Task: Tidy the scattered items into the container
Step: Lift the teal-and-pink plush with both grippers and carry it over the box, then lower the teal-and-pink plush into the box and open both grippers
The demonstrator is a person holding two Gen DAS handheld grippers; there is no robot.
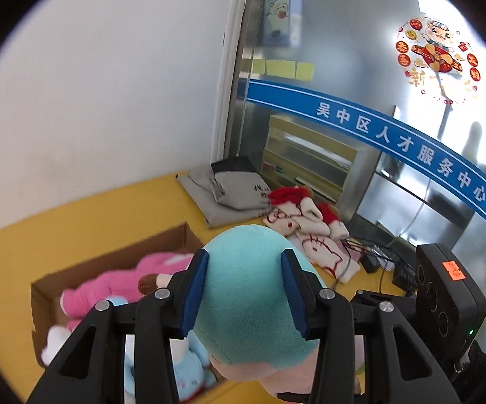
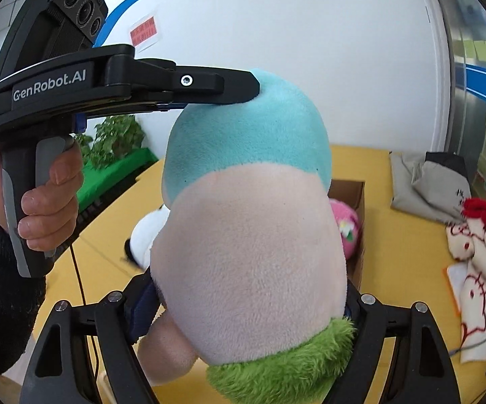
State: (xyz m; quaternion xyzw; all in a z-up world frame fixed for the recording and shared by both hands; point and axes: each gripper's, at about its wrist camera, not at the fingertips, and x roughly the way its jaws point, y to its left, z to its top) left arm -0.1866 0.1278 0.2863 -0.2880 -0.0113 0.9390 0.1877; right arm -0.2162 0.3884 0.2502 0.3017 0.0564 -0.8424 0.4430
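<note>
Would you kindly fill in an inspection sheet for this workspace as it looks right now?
Surface: yellow floor mat.
Job's things: large teal and pink plush toy held above the cardboard box; pink plush and other soft toys already inside.
Clutter: folded grey garment; red and white cloth items on the mat.
Grippers: left gripper clamps the plush's teal end; right gripper jaws straddle its pink body near the green fringe.
Cables: black leads and adapter at the mat's edge.
Surroundings: white wall, glass partition with blue stripe.
</note>
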